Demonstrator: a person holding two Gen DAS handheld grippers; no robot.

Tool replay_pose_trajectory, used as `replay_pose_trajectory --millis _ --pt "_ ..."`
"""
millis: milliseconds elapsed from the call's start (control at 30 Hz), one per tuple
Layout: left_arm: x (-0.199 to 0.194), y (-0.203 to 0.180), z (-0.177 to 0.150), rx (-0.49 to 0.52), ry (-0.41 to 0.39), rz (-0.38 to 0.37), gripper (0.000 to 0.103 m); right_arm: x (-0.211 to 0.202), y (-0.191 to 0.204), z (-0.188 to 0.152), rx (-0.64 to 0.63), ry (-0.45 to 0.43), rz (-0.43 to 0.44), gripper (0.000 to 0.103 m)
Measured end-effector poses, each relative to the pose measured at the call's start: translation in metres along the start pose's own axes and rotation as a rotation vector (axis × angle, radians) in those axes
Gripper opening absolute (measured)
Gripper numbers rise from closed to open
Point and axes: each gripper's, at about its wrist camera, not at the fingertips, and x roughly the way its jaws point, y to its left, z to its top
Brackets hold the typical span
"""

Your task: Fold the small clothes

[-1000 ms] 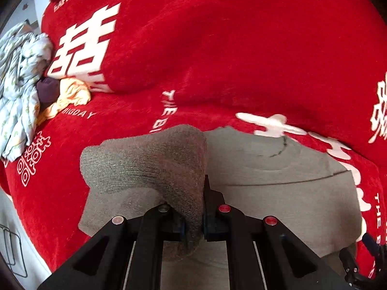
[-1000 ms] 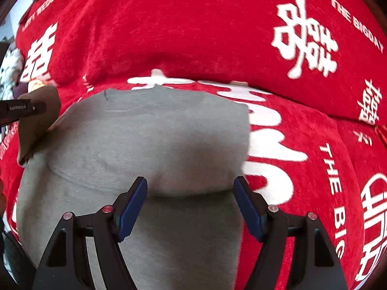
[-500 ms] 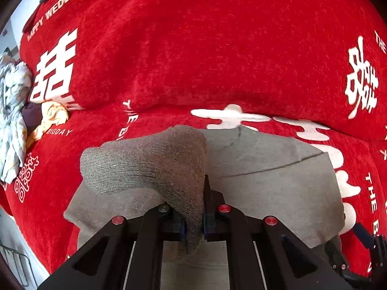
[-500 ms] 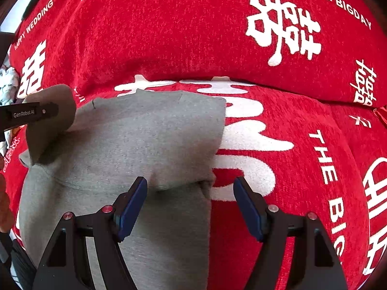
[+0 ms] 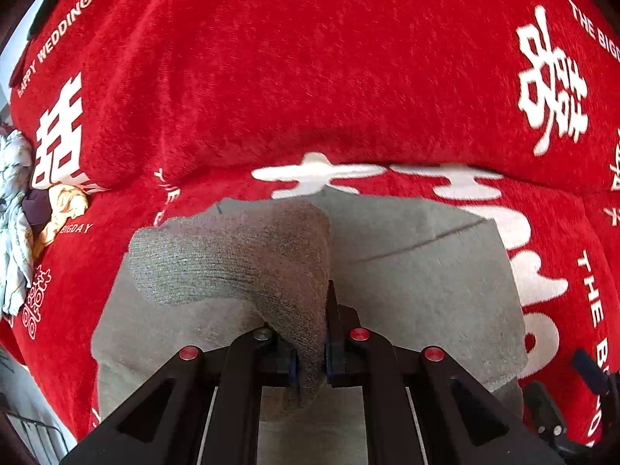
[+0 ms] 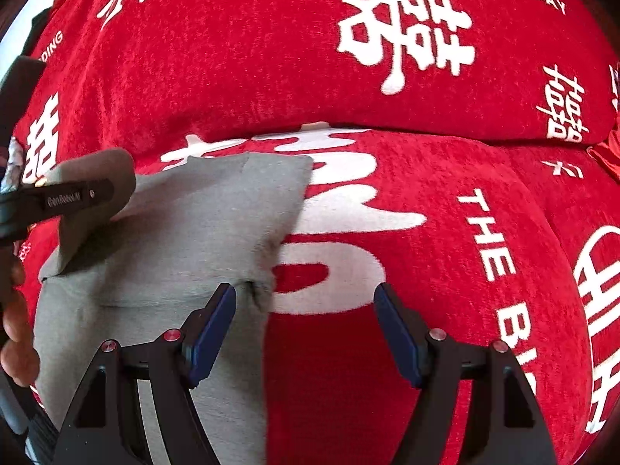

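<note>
A grey garment [image 5: 418,283] lies spread on the red seat cover [image 5: 271,97]. Its ribbed cuff end [image 5: 232,263] is lifted and draped over the rest, pinched between the jaws of my left gripper [image 5: 310,352], which is shut on it. In the right wrist view the same garment [image 6: 193,232] fills the lower left, with the left gripper and the raised cuff [image 6: 97,178] at the far left. My right gripper [image 6: 306,321] stands open above the garment's right edge, its left finger over the grey cloth, its right finger over the red cover, nothing between them.
A red sofa cover [image 6: 426,155] with white characters and lettering runs up the backrest. A heap of pale printed and yellow clothes [image 5: 23,209] lies at the left end of the seat. A person's fingers [image 6: 15,333] show at the left edge.
My left gripper has carried the cuff to the right across the garment. The right gripper has also slid right, from over the cloth's middle to its right edge.
</note>
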Motion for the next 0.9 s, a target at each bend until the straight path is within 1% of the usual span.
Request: replay_pose_trajectory --millis 167,267,300,333,367,400,467,533,633,667,700,767,833,900 --pt "0.011 -0.022 -0.010 0.069 0.014 0.008 0.011 0.001 -0.013 -0.004 0.027 0.002 0.003 0.077" --pt "0.022 -0.032 -0.016 0.107 0.042 0.000 0.011 0.001 -0.018 -0.008 0.032 0.003 0.006 0.077" --pt "0.025 -0.034 -0.018 0.115 0.047 0.004 0.015 0.001 -0.019 -0.009 0.033 0.002 0.006 0.077" --pt "0.028 -0.036 -0.021 0.121 0.054 0.006 0.029 0.001 -0.020 -0.010 0.035 0.003 0.007 0.077" --pt "0.031 -0.037 -0.024 0.124 0.059 -0.008 0.037 0.001 -0.022 -0.012 0.039 0.003 0.009 0.077" --pt "0.032 -0.038 -0.025 0.123 0.056 -0.014 0.049 0.002 -0.024 -0.012 0.041 0.003 0.010 0.077" --pt "0.031 -0.039 -0.029 0.129 0.039 -0.014 0.049 0.004 -0.027 -0.015 0.047 0.007 0.010 0.077" --pt "0.030 -0.039 -0.031 0.130 0.034 -0.049 0.049 0.006 -0.029 -0.016 0.052 0.010 0.011 0.077" --pt "0.030 -0.031 -0.032 0.088 0.040 -0.130 0.049 0.008 -0.032 -0.017 0.059 0.011 0.012 0.077" --pt "0.029 -0.026 -0.033 0.070 0.037 -0.173 0.049 0.007 -0.032 -0.017 0.061 0.009 0.014 0.077" --pt "0.028 -0.023 -0.034 0.066 0.034 -0.198 0.049 0.006 -0.033 -0.016 0.064 0.002 0.018 0.077" --pt "0.022 -0.017 -0.037 0.068 0.023 -0.250 0.049 0.004 -0.032 -0.014 0.064 -0.011 0.025 0.077" --pt "0.013 -0.009 -0.042 0.074 -0.002 -0.329 0.049 0.002 -0.029 -0.011 0.054 -0.019 0.023 0.077" --pt "0.007 -0.002 -0.044 0.079 -0.018 -0.383 0.049 0.002 -0.025 -0.008 0.039 -0.025 0.023 0.077"
